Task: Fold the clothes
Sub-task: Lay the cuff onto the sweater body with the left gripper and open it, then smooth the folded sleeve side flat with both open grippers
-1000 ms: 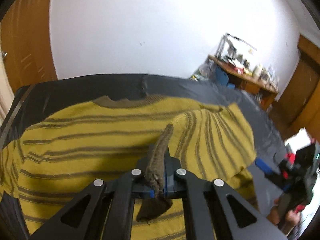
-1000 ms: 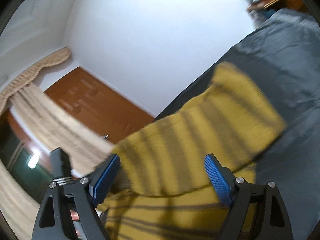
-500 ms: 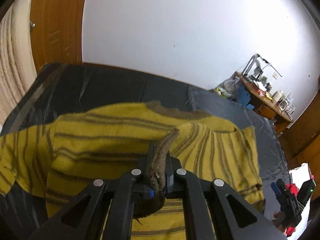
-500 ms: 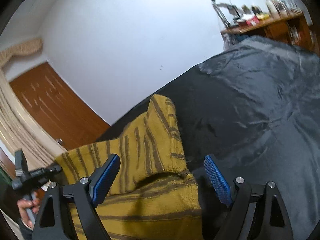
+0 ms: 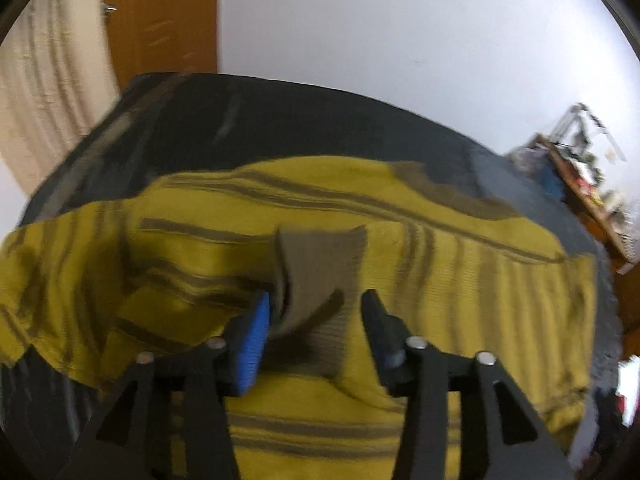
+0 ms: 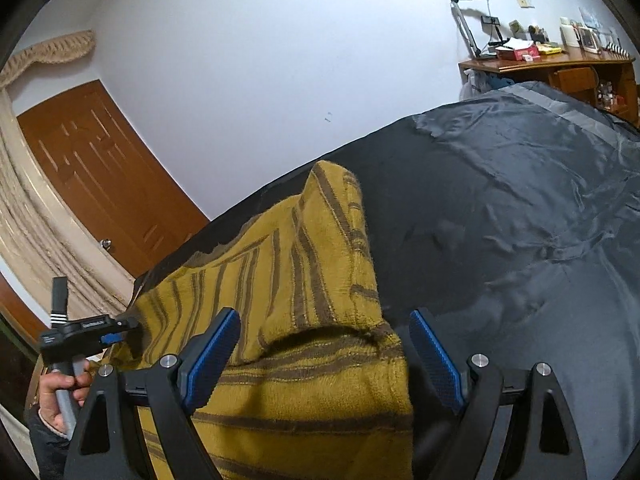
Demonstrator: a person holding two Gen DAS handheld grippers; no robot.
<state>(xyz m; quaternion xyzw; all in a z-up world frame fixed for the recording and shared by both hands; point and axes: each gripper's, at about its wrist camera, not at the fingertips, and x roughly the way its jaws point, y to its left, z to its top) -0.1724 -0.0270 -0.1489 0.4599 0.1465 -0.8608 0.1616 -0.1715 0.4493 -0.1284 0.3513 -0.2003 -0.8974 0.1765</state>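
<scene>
A mustard-yellow sweater (image 5: 460, 280) with brown stripes lies spread on a dark grey cover (image 5: 280, 120). My left gripper (image 5: 316, 300) hovers low over its middle, jaws opening. The brown ribbed cuff (image 5: 320, 264) of the folded-in sleeve sags loose between them, against the left blue pad only. In the right wrist view, my right gripper (image 6: 325, 316) stands open just above the sweater's folded right sleeve (image 6: 320, 248), not touching it. The left gripper (image 6: 120, 326) shows there at the far left over the sweater (image 6: 304, 392), held by a hand (image 6: 60, 384).
Bare dark cover (image 6: 520, 240) stretches to the right of the sweater. Behind it is a white wall, with a wooden door (image 6: 100, 176) and a beige curtain (image 6: 36, 220) at the left. A cluttered wooden desk (image 6: 552, 68) stands at the far right.
My left jaws were shut on the brown cuff and have parted, so the cuff now hangs loose. That gripper dropped closer to the sweater. The right gripper stayed open while its view swung.
</scene>
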